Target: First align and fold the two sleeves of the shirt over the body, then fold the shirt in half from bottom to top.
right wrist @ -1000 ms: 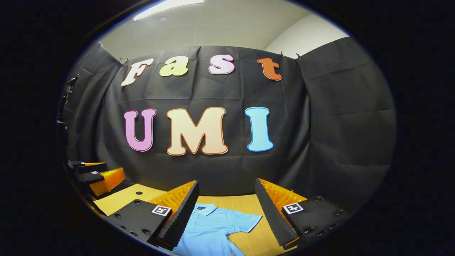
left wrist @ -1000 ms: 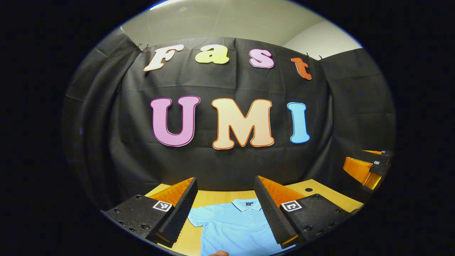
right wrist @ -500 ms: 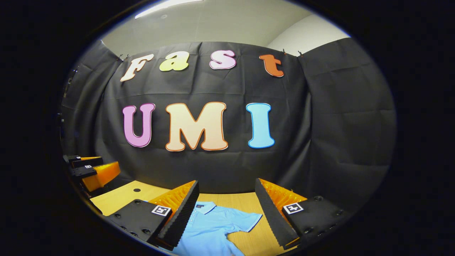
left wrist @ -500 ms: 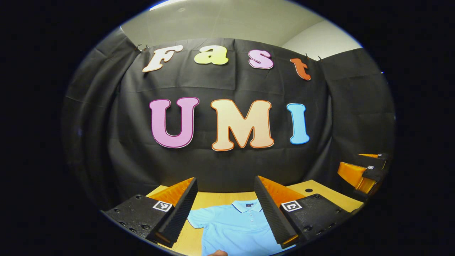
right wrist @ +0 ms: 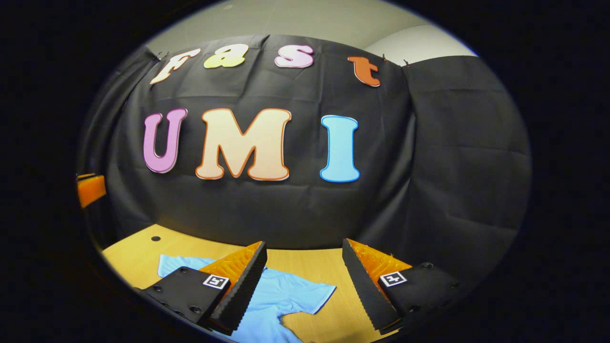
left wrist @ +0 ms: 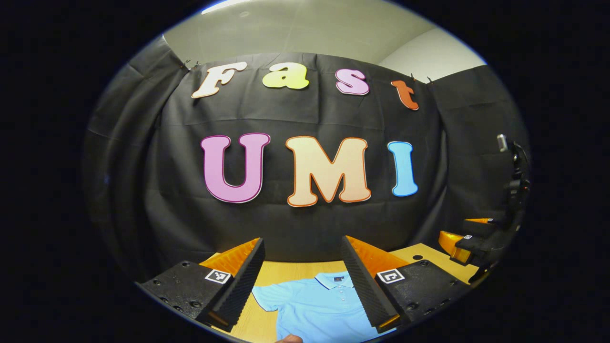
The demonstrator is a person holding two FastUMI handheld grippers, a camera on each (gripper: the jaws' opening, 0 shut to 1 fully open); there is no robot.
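Note:
A light blue polo shirt [left wrist: 312, 307] lies flat on the wooden table [left wrist: 281, 271], collar [left wrist: 336, 279] toward the black wall. In the left gripper view my left gripper [left wrist: 301, 247] hovers open above the shirt's chest and left shoulder, with nothing between its fingers. In the right gripper view the shirt [right wrist: 279, 297] spreads below, its right sleeve [right wrist: 317, 294] between the open fingers and its other sleeve [right wrist: 174, 262] out to the left. My right gripper [right wrist: 303, 247] is open and empty above that side. The right gripper [left wrist: 469, 238] also shows at the left view's right edge.
The table [right wrist: 138, 250] has a small round hole [right wrist: 156, 238] near its back left and another hole [left wrist: 418, 257] at the right. The black cloth wall stands right behind the table. A fingertip of a hand [left wrist: 290, 339] shows at the left view's bottom. The left gripper [right wrist: 90, 188] shows far left.
The right gripper has tipped downward and advanced, so more of the table and shirt, including the far sleeve, has come into its view. The left gripper has barely moved.

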